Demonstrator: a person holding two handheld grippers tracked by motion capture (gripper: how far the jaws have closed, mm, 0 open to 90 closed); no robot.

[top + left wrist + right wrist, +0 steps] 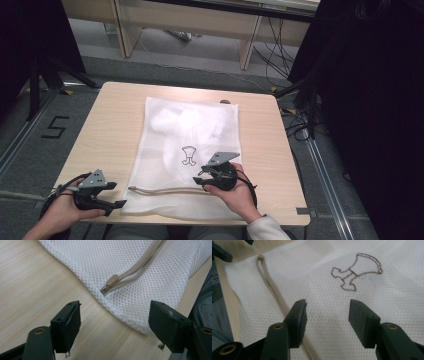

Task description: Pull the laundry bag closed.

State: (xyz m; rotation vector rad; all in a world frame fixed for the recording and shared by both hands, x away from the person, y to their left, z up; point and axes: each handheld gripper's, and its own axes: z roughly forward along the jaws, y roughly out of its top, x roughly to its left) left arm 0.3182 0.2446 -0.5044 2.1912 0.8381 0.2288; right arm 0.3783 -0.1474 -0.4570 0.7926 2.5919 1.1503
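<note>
A white mesh laundry bag point(185, 145) lies flat on the wooden table point(110, 130), with something white inside and a small dark outline print point(189, 155). A beige zipper point(170, 189) runs along its near edge; the slider point(111, 281) sits at the left end. My left gripper point(116, 194) is open at the bag's near left corner, jaws apart over the table and the bag's edge point(120, 315). My right gripper point(200, 180) hovers open over the bag point(327, 290), beside the zipper point(272, 287) and below the print point(355, 271), nothing between its jaws.
The table's near edge point(200, 220) is close to both hands. Beyond the far edge is grey floor with cables point(280, 55) and wooden furniture legs point(247, 45). Black curtains point(370, 100) hang at the right. Bare tabletop lies left and right of the bag.
</note>
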